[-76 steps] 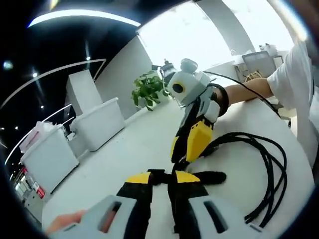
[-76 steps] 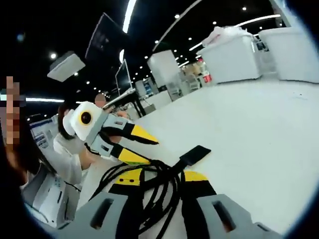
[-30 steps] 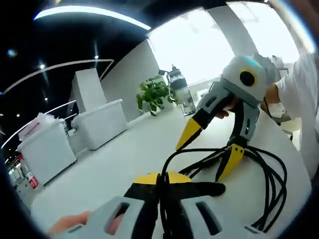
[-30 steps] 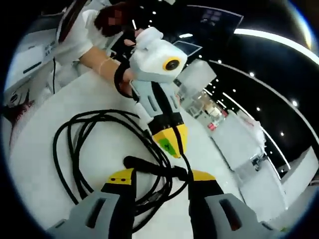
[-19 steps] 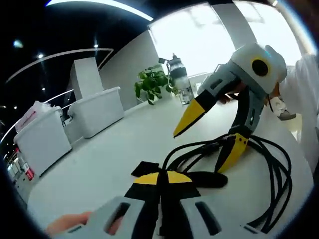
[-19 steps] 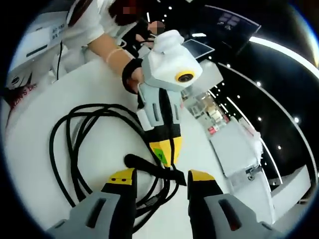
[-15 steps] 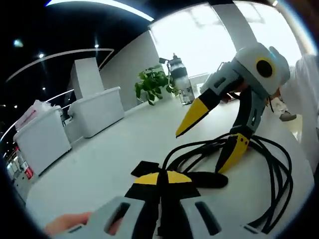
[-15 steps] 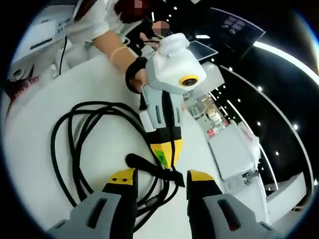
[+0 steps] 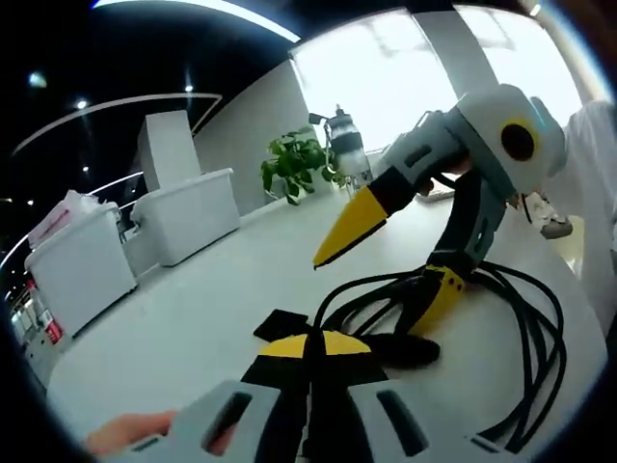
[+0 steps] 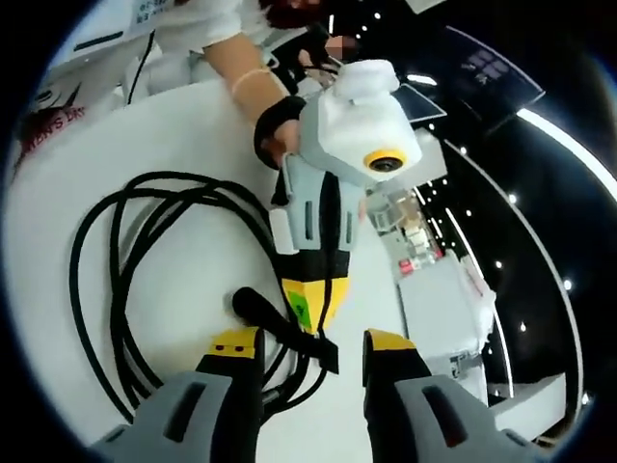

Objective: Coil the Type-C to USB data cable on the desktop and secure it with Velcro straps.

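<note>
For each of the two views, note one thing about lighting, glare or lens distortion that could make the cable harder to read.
Left gripper view: the bright window behind the plant is blown out to white, and the table edge curves with the fisheye. Right gripper view: the ceiling is dark with small light spots, while the black cable stands out sharply on the white surface, its loops bent by the lens.
</note>
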`<state>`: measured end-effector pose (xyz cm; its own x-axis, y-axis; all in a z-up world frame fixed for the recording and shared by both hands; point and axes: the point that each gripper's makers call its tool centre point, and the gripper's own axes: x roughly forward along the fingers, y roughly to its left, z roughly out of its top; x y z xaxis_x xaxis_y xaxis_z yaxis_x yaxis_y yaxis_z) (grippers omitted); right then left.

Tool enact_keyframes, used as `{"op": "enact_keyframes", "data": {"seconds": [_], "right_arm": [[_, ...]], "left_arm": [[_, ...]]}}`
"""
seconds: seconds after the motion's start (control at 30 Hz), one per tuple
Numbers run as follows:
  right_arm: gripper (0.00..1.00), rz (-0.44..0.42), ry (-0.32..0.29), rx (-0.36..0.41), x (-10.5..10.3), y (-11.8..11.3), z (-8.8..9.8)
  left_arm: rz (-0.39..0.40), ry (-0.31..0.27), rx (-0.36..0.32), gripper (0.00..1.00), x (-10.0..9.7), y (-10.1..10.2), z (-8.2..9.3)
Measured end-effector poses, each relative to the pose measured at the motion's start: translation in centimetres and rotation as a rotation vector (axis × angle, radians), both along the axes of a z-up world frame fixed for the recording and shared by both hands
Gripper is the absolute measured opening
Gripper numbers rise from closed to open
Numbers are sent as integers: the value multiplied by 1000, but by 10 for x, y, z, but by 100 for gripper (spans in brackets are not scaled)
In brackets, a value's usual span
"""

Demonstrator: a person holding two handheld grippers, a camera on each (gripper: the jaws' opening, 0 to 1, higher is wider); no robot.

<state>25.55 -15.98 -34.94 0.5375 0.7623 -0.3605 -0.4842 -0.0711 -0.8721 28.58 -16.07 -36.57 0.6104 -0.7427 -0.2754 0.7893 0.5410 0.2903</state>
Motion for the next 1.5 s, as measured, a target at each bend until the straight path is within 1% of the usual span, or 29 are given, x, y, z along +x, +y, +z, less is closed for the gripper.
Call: {"op": "enact_keyframes", "data": {"seconds": [0.1,0.13,0.17,0.23,0.27,0.37,0.6,0.67,0.7,0.8,0.93,1.07,1.1,1.13,1.2,1.27,1.37,1.43,1.5], "right_arm": [[38,-5,5,56,0,0,4],[37,-8,0,89,-1,0,6],[33,-3,1,118,-2,1,8],[27,-8,25,186,-2,0,12],[26,-7,38,210,-3,0,12],[22,-20,104,262,-3,1,12],[13,-14,182,341,-4,8,15],[4,-22,188,348,-3,9,16],[4,-28,190,353,-2,9,16],[3,-40,226,371,-1,8,16],[3,-55,256,380,3,4,16],[3,-87,375,433,4,0,12],[3,-92,386,444,5,-1,14],[3,-93,412,456,4,-2,14],[2,-109,476,468,4,-3,13],[2,-107,525,466,2,-2,13],[1,-107,556,477,2,-3,18],[1,-87,603,513,0,-1,24],[1,-87,617,530,1,-1,28]], "left_arm": [[0,-2,3,5,0,0,0],[0,-1,2,5,0,-1,0],[1,-1,2,5,-1,-1,0],[1,-1,3,5,-1,-1,0],[2,-2,4,5,-2,-1,0],[3,0,4,5,-2,-1,0],[2,7,0,5,-2,-1,0],[3,8,0,5,-3,-1,0],[3,8,-1,5,-3,-1,0],[3,12,-4,5,-3,-1,0],[2,12,-3,5,-3,-1,0],[2,13,-4,5,-3,-1,0],[2,13,-4,5,-3,-1,0],[2,12,-3,5,-3,-1,0],[3,12,-3,5,-3,-1,0],[2,10,0,5,-3,-1,0],[-5,10,9,5,-5,0,3],[-11,21,-19,5,-7,1,9],[-7,20,-56,5,-6,4,19]]}}
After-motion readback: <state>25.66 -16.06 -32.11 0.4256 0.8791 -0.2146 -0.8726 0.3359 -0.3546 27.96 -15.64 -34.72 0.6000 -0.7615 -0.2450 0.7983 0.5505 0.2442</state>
